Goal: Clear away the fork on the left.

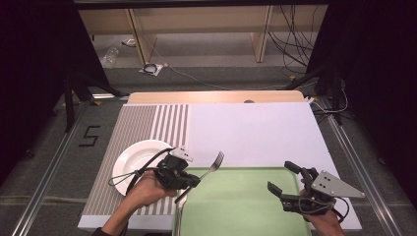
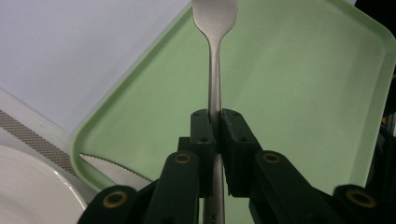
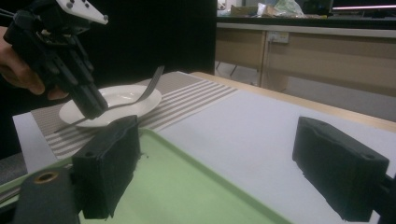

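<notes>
White round ceramic plate (image 1: 140, 156): we see it empty at the far left, on the grey-and-white striped placemat (image 1: 147, 128); from the tray's middle it lies toward ten o'clock; nothing rests in it yet.

Left gripper (image 1: 189, 181): we find its black jaws clamped tight on the handle of the silver metal fork (image 1: 212, 165); in the left gripper view the handle (image 2: 214, 88) runs straight up between the pads, tines beyond the top edge.

Fork, place: we read it as lifted clear of the table, held over the near-left corner of the pale green plastic tray (image 1: 246, 201), tines pointing toward one o'clock; in the right gripper view the fork (image 3: 140, 95) hangs in front of the plate (image 3: 140, 105), tilted upward.

Serrated edge: in the left gripper view a toothed metal strip (image 2: 112, 166) lies by the tray's rim, perhaps a knife; we cannot tell for sure.

Right gripper (image 1: 285, 177): its jaws stand wide apart with nothing between them; it waits over the tray's right end, about three o'clock from the fork.

Done, in our judgement: the fork is picked up and firmly held.

Left, in our judgement: carrying it to its spot, whether the tray or beside the plate, and letting go; the right gripper has no part so far.
</notes>
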A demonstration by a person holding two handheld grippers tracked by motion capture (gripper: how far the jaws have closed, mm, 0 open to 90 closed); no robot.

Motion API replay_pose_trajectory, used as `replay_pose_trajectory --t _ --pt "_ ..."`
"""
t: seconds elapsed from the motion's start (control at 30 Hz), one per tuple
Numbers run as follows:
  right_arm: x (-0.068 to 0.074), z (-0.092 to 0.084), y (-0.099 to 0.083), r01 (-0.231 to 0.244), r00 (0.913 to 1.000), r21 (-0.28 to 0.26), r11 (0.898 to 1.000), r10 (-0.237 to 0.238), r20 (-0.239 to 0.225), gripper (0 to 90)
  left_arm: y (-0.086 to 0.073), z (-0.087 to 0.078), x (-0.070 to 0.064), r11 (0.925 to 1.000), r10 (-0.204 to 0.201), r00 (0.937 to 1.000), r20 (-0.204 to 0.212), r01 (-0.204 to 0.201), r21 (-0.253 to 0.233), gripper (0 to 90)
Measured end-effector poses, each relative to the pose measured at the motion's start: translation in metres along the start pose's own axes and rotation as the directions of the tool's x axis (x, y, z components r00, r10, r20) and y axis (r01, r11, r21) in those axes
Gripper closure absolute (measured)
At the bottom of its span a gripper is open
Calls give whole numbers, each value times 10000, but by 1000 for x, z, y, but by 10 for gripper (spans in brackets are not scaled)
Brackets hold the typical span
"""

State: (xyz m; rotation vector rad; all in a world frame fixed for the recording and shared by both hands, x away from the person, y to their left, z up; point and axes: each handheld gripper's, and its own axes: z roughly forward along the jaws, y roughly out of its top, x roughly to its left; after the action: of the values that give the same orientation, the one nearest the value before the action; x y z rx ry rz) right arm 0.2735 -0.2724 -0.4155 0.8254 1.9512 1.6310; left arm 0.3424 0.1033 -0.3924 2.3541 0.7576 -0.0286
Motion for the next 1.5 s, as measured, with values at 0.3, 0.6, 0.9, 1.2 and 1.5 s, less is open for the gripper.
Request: replay_pose_trajectory --t 0.3,0.6,0.9,1.2,1.5 --pt "0 0 0 -1 10000 -13 10000 1 -18 161 -7 10 -8 9990 22 9995 313 -35 434 833" --pt "1 0 1 24 10000 -67 10000 -25 -38 161 -11 16 -14 9974 13 9985 546 -52 715 832" --pt "1 0 1 43 10000 -11 10000 -44 -37 161 -16 30 -28 9911 224 9950 972 -348 1287 833" --pt "2 1 1 71 9999 -41 10000 -71 -80 161 -20 44 -40 9826 180 9922 1235 -404 1815 833" --pt "2 1 1 73 9999 -28 10000 -74 -89 162 -26 59 -53 9658 435 9886 1438 -785 2470 833"
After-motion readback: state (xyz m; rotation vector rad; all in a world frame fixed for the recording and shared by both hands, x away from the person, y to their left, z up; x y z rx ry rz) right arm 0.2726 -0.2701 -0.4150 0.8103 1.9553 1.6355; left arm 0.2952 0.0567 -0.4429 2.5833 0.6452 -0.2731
